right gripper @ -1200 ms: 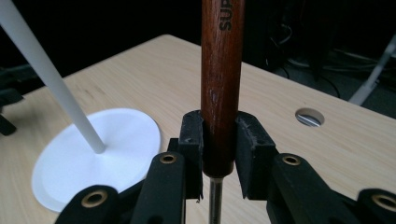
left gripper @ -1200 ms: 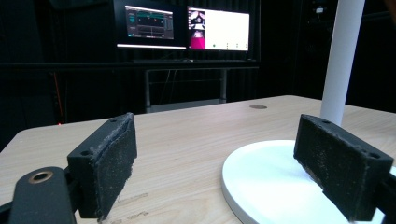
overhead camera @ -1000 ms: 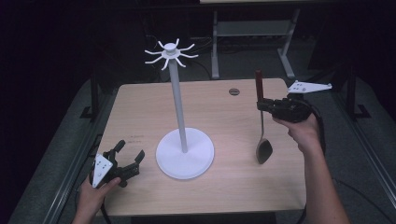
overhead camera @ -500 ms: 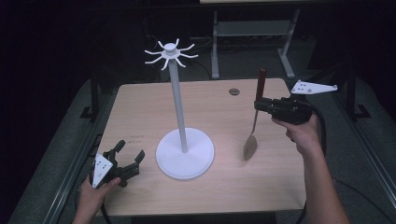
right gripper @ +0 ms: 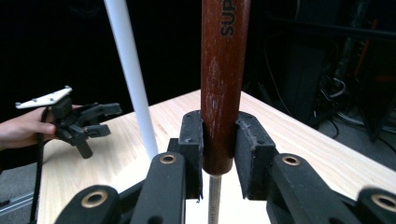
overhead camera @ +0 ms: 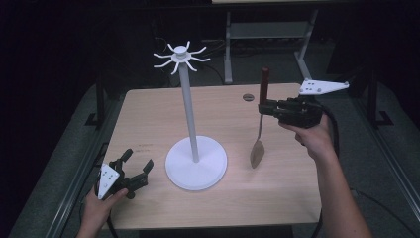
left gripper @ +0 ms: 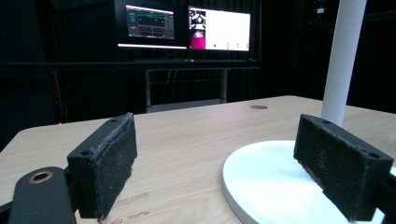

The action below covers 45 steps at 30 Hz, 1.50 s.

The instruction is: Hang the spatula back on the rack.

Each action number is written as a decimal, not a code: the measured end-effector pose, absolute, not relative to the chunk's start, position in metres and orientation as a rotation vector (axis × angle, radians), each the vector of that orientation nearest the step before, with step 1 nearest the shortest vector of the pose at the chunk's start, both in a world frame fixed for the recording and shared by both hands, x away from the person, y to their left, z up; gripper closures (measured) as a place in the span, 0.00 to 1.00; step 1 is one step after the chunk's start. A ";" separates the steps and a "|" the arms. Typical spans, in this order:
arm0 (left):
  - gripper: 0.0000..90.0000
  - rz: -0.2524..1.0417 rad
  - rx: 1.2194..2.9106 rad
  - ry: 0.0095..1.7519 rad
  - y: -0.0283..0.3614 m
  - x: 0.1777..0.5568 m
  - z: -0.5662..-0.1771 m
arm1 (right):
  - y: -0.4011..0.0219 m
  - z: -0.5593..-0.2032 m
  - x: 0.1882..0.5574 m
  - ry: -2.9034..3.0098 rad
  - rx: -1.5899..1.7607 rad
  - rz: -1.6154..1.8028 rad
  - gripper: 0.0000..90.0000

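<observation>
The right tongs [overhead camera: 262, 110] clamp the spoon [overhead camera: 258, 139] by its red-brown handle at the desk's [overhead camera: 148, 114] right side; it hangs upright, bowl down, just above the wood, right of the white stand [overhead camera: 190, 148]. The left tongs [overhead camera: 136, 166] gape wide and empty at the near left corner, beside the stand's base.

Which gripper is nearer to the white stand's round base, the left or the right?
Left. The left gripper rests just beside the base; the right gripper holds the spoon higher up, farther away.
</observation>
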<state>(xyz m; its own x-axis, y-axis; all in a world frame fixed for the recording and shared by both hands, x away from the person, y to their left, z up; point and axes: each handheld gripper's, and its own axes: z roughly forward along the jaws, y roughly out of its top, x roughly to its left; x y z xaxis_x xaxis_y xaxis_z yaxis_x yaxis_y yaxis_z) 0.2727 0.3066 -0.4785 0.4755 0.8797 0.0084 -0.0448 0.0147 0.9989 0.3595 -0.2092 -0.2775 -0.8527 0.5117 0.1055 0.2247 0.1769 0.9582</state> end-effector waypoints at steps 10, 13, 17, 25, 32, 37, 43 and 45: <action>0.14 0.860 1.368 0.807 0.306 0.273 -0.478 | -0.174 -0.250 0.363 2.291 0.551 1.776 0.81; 0.14 0.860 1.367 0.808 0.306 0.273 -0.478 | -0.168 -0.246 0.364 2.303 0.520 1.777 0.81; 0.14 0.853 1.364 0.815 0.307 0.273 -0.478 | -0.158 -0.236 0.365 2.316 0.472 1.783 0.81; 0.14 0.850 1.371 0.814 0.307 0.273 -0.478 | -0.141 -0.222 0.368 2.328 0.402 1.808 0.81; 0.14 0.844 1.378 0.816 0.307 0.274 -0.478 | -0.129 -0.215 0.371 2.344 0.369 1.815 0.81; 0.14 0.842 1.378 0.815 0.307 0.274 -0.478 | -0.121 -0.212 0.371 2.347 0.340 1.814 0.81; 0.14 0.843 1.380 0.811 0.307 0.274 -0.478 | -0.111 -0.213 0.375 2.367 0.340 1.786 0.81; 0.14 0.843 1.379 0.811 0.307 0.274 -0.478 | -0.107 -0.214 0.377 2.375 0.342 1.779 0.81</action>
